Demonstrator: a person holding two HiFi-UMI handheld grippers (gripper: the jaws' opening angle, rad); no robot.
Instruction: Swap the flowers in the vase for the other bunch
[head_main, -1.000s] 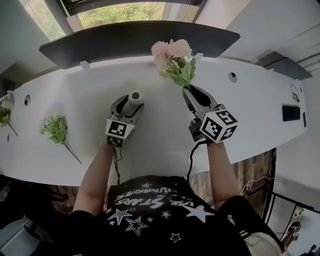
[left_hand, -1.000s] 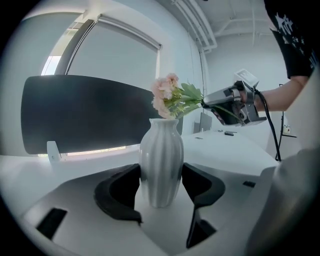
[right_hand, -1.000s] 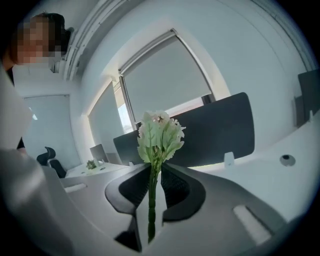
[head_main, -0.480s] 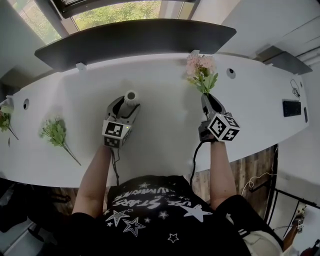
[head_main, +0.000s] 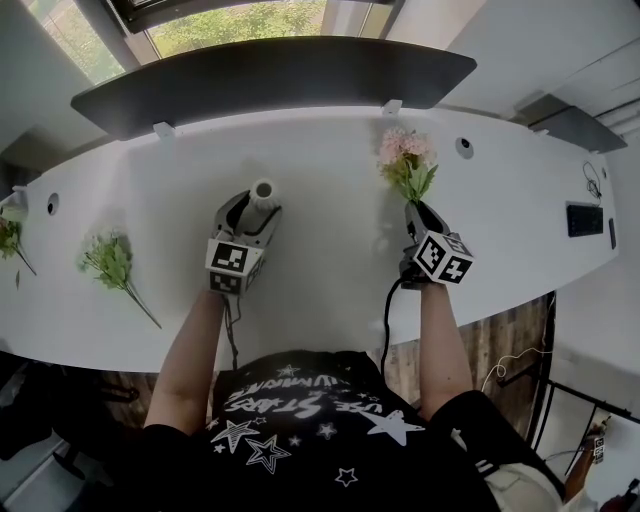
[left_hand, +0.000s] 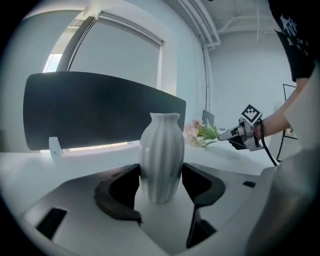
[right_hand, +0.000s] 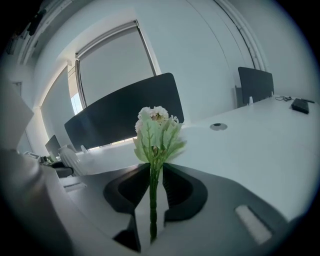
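On the desk (head_main: 330, 160), left gripper (left_hand: 161, 176) jaws tight on vase (left_hand: 161, 140); right gripper (right_hand: 156, 175) jaws opening round pink flowers (right_hand: 156, 134).

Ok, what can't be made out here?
White vase: in the head view the left gripper hides its body.
Leafy sprig at the head view's left edge: cut off.
Pink flowers: stem sits between the right gripper's opening jaws; pad contact unclear in its view.
Black device, head view: too small.

1. The vase (left_hand: 161, 150) is showing a glossy, ribbed white surface, ceramic-looking.
2. The counter (head_main: 330, 170) is looking smooth and white.
3. The pink flowers (right_hand: 156, 132) are looking like matt cloth.
4. The left gripper (left_hand: 161, 172) is showing matt black plastic.
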